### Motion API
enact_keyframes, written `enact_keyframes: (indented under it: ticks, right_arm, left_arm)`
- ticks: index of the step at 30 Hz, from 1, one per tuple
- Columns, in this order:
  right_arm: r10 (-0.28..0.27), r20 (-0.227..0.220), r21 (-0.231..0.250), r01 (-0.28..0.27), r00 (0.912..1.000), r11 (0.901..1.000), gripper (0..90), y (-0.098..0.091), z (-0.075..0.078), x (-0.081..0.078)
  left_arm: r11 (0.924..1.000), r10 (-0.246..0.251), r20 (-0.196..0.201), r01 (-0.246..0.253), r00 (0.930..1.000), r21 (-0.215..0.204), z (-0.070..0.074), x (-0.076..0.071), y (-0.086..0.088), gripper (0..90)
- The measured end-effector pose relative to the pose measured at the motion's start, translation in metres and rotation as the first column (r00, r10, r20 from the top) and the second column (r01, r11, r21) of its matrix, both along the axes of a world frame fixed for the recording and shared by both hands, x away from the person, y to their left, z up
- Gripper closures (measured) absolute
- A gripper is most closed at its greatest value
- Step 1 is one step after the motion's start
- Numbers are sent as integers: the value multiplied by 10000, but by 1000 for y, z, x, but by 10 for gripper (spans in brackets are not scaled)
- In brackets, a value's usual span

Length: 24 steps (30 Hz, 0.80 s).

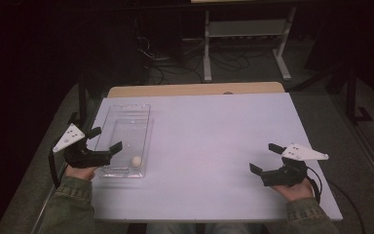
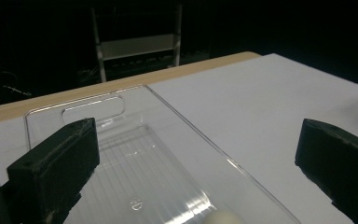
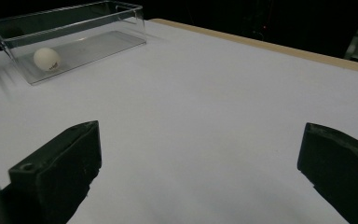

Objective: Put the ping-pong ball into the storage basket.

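Resting in the tray point(image 1: 126, 122), a ball point(image 1: 136, 160) is seen beside the left gripper point(image 1: 108, 138). Both grippers' fingers are held spread, the right gripper point(image 1: 265, 157) well apart over the worktop point(image 1: 209, 131).

One clear tray point(image 1: 124, 117), one white ball point(image 1: 136, 160), two tongs: left tongs point(image 1: 108, 139), right tongs point(image 1: 263, 157).

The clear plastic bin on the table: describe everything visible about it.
The clear plastic bin is a long, shallow, see-through rectangular box with a ribbed floor and a slot handle cut into its far end wall. It stands upright and open-topped on the white table, near the left edge. A white ball lies inside at the near end. The left gripper hovers open over its near left corner; contact cannot be told.
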State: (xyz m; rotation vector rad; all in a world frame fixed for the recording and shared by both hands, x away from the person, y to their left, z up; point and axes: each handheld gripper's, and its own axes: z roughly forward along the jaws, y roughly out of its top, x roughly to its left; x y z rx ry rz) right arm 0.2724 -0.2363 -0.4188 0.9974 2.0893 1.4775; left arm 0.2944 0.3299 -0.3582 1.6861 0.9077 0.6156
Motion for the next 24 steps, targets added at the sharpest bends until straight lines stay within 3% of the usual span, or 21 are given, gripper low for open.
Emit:
enact_keyframes:
  ticks: [6, 15, 19, 24]
  right_arm:
    - [9, 20, -10, -9, 10000, 10000, 0, 0, 0, 0]
    - [-11, 138, -30, 12, 9999, 10000, 0, 0, 1, -1]
    - [-32, 186, -20, 32, 9998, 10000, 0, 0, 1, -1]
    - [-6, 211, -29, 7, 9998, 10000, 0, 0, 2, -1]
  left_arm:
    - [9968, 787, 848, -798, 9933, 94, -9, -9, -4, 0]
    - [9958, 857, 1002, -886, 9913, 248, -16, -16, -9, 0]
    - [9901, 1381, 1213, -1400, 9830, 78, -22, -19, -8, 0]
    - [9904, 1318, 895, -1349, 9872, 302, -31, -21, -5, 0]
